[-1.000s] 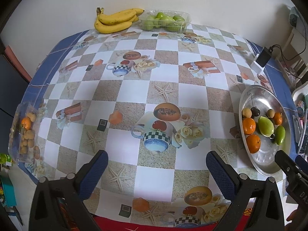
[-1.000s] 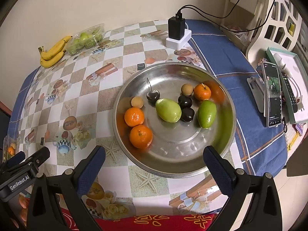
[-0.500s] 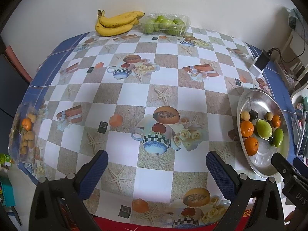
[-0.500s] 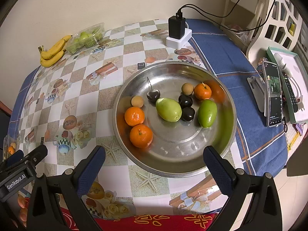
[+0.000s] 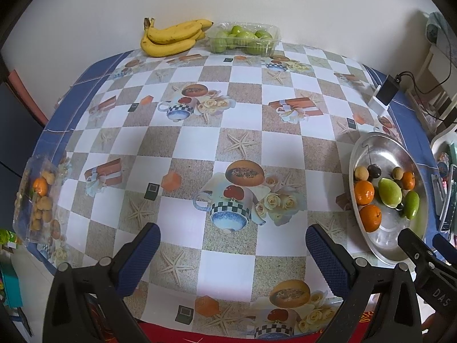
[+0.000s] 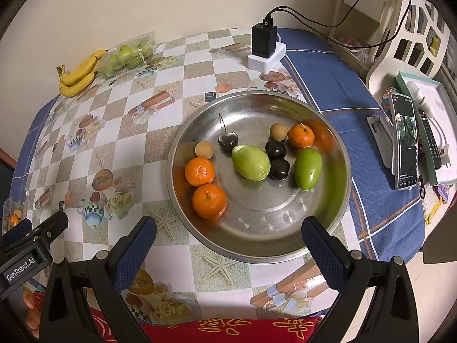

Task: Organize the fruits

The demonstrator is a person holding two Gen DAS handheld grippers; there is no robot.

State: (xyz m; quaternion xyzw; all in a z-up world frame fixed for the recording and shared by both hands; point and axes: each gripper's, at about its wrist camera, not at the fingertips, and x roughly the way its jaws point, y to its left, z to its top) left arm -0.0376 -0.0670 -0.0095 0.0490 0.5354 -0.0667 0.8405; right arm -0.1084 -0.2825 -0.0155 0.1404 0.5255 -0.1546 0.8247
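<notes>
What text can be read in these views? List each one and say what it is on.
"GenRobot.AI": on the left gripper, seen in the right wrist view.
"DAS": on the right gripper, seen in the left wrist view; the rest is cut off.
Yellow characters on the red cloth: partly hidden, unreadable.
Phone screen text: too small to read.

Left gripper (image 5: 232, 253) draws back and tilts, metal bowl (image 5: 371, 148) sliding toward 3 o'clock, right gripper (image 6: 228, 245) steady.
</notes>
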